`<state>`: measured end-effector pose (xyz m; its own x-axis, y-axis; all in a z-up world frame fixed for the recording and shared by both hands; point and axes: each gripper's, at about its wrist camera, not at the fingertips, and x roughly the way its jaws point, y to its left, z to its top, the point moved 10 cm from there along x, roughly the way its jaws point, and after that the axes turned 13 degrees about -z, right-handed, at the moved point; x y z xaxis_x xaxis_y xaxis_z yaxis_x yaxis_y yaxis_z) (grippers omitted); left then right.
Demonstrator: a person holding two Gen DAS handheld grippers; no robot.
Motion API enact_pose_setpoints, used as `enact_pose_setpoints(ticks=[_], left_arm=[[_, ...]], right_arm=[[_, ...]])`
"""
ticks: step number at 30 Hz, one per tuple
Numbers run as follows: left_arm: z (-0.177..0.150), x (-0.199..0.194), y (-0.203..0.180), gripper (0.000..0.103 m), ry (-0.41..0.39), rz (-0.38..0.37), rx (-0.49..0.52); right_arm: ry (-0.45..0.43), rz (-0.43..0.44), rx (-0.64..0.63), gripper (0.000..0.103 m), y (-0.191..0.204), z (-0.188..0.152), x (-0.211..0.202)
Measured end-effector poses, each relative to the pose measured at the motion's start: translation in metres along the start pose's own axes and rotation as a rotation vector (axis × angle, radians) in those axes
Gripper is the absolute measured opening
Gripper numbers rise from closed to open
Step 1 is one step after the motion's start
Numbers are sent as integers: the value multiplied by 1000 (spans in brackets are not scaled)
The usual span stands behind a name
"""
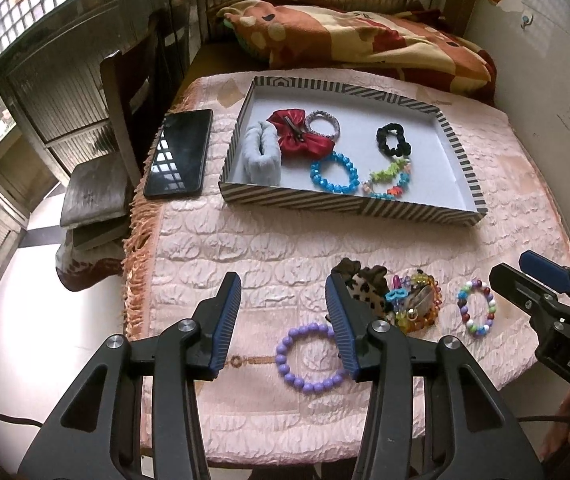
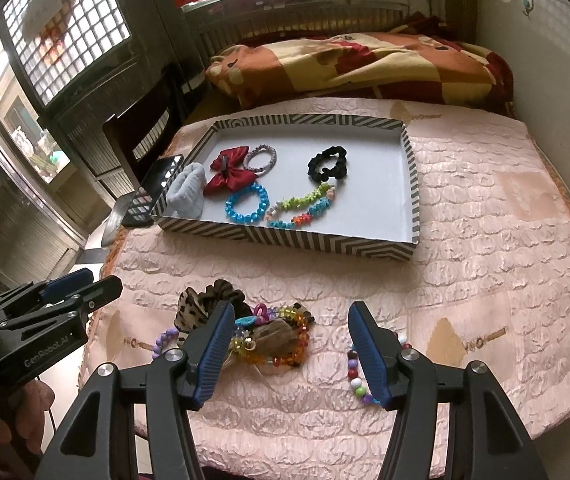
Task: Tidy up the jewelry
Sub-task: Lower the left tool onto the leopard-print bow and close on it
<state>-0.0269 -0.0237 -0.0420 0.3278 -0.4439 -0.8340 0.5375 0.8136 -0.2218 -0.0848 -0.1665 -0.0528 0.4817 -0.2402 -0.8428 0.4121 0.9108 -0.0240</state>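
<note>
A pink quilted desk carries a striped tray, a black phone, a purple bracelet, a multicoloured bracelet and a heap of hair ties and beads.

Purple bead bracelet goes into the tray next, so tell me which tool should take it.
Left. The purple bead bracelet lies just ahead of the left tool, partly under one finger, and that tool is open and empty. The right tool, also open, hangs nearer the multicolored bead bracelet.

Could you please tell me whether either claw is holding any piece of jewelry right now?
Nothing is held: the left claw and right claw both hover open above the bracelets.
</note>
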Motion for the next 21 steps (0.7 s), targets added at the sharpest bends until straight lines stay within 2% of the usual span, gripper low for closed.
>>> enact_pose_setpoints(ticks=[21], left_arm=[[-9,-3,1,44,1,-1,-6]], right_arm=[[5,-8,-3,58,0,-5,-2]])
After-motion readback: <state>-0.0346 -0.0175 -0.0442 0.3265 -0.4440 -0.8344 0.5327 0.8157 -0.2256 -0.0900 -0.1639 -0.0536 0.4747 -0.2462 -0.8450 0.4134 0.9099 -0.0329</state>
